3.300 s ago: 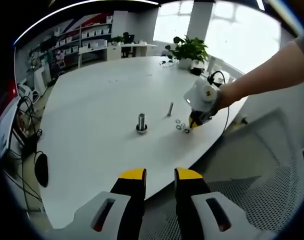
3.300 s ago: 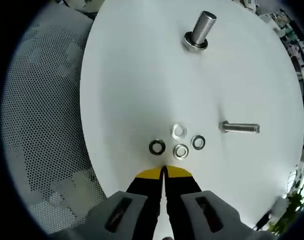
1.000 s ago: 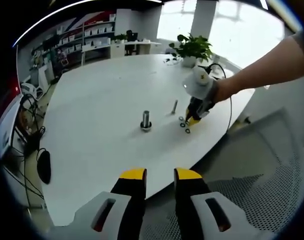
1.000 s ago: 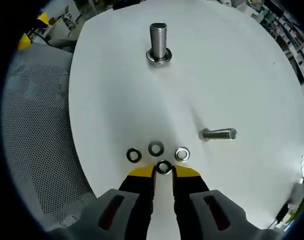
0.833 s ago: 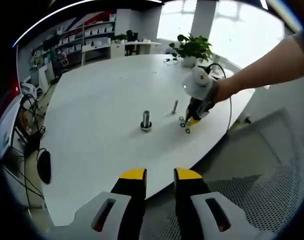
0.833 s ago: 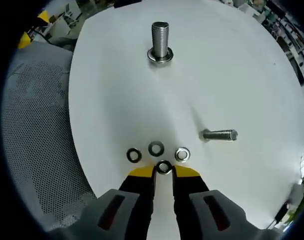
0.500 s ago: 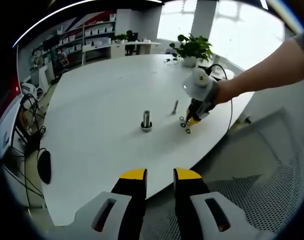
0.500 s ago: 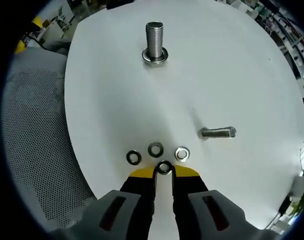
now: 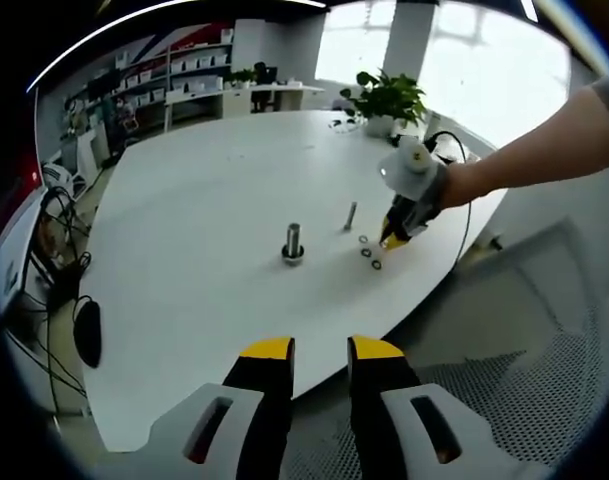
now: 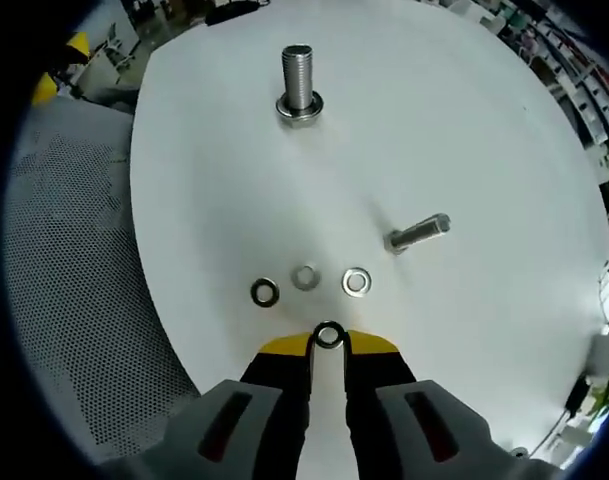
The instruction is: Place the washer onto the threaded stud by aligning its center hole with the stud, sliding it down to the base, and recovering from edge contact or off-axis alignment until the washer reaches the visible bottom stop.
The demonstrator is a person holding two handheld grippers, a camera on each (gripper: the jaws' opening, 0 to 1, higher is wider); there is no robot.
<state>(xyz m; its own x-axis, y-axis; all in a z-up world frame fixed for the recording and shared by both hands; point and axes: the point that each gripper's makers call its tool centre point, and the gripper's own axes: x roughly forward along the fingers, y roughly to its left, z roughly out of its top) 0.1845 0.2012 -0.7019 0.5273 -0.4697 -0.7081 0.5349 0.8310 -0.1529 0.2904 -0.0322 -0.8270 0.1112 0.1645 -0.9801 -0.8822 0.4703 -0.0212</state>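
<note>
Above the white surface (image 10: 464, 130), the right tongs (image 10: 328, 343) are pinching a washer (image 10: 328, 335) by its edges, keeping its hole free for the upright threaded stud (image 10: 298, 82) well ahead, while the left tongs (image 9: 319, 352) are idling slightly spread.

A small silver washer (image 10: 329, 335) sits pinched on edge between the yellow tips of the right gripper (image 10: 329, 343), its hole facing the camera. The threaded stud (image 10: 298, 82) stands upright on its flanged base, well apart, on the white table (image 10: 464, 130).

Office: meeting table (image 9: 204, 200), shelving (image 9: 174, 80), potted plant (image 9: 384, 98).
</note>
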